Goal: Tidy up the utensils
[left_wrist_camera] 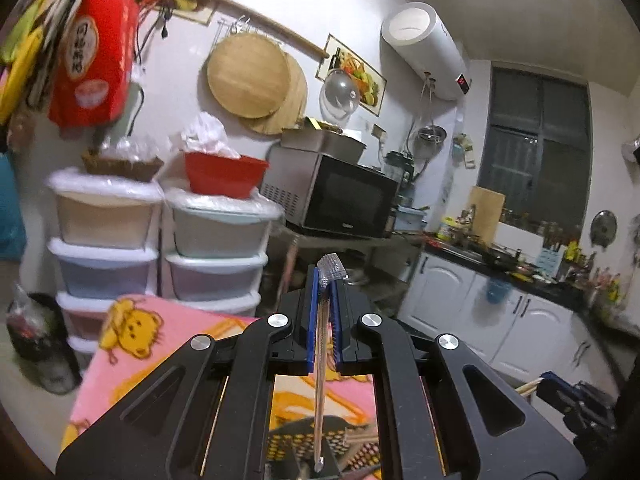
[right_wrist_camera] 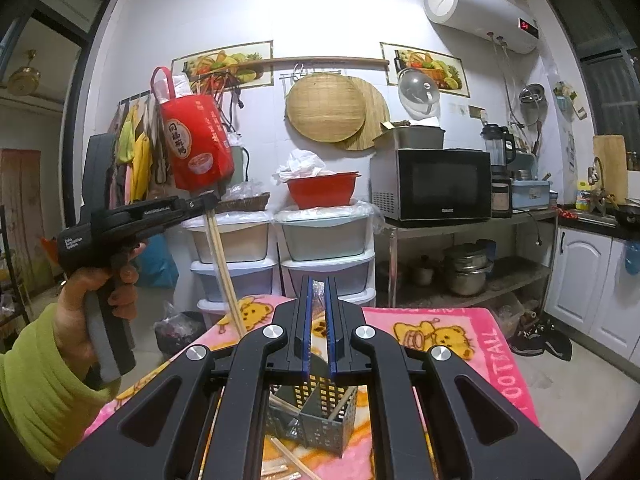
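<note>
My left gripper [left_wrist_camera: 325,280] is shut on a pair of wooden chopsticks [left_wrist_camera: 320,368] that hang down from its jaws over the table. In the right wrist view the left gripper [right_wrist_camera: 206,200] is held up at the left and the chopsticks [right_wrist_camera: 224,268] point down toward the table. My right gripper [right_wrist_camera: 318,292] stands slightly open with nothing between its jaws, above a grey perforated utensil caddy [right_wrist_camera: 320,416] that holds some chopsticks. More loose chopsticks [right_wrist_camera: 292,460] lie on the pink bear-print cloth [right_wrist_camera: 460,340].
Stacked plastic drawers [right_wrist_camera: 324,248] with a red bowl [right_wrist_camera: 322,192] stand behind the table. A microwave [right_wrist_camera: 436,188] sits on a metal shelf with pots. White cabinets and a cluttered counter [left_wrist_camera: 500,264] are at the right. A black bin bag [left_wrist_camera: 40,340] is on the floor.
</note>
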Motion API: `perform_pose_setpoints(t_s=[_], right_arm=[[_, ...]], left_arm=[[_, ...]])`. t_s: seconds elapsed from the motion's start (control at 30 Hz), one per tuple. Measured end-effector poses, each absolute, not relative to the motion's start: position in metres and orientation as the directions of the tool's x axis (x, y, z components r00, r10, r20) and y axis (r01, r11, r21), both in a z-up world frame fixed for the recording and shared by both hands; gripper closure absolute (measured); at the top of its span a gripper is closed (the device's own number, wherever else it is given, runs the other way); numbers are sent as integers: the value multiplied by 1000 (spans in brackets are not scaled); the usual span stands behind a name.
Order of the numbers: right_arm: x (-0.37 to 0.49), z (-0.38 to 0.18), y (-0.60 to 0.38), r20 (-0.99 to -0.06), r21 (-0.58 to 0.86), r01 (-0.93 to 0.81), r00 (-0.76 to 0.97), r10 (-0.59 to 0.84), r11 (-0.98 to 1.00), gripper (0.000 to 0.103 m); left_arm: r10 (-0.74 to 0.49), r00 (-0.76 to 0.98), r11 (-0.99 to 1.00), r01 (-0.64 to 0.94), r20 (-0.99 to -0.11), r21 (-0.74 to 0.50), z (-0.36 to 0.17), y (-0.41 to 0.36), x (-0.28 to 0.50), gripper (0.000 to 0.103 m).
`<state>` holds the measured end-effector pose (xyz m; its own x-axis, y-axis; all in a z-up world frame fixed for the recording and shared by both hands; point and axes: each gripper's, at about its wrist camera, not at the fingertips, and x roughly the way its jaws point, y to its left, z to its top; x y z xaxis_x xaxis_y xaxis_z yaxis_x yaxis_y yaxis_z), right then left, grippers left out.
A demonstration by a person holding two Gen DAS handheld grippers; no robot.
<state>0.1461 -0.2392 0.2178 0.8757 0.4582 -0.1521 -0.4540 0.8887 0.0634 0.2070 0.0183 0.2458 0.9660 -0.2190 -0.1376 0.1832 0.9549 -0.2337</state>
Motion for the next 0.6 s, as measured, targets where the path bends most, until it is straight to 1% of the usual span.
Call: perform_pose_setpoints(t_s=[0.2, 0.6], right_arm=[[157, 210, -225, -180, 46, -468, 865, 468, 883, 97], [176, 181, -203, -242, 27, -449, 864, 442, 893, 97]], left_arm=[[-166, 978, 971, 140, -124, -194, 232, 17, 215, 100], [-135, 976, 975, 100, -169, -198, 190, 23, 231, 100]])
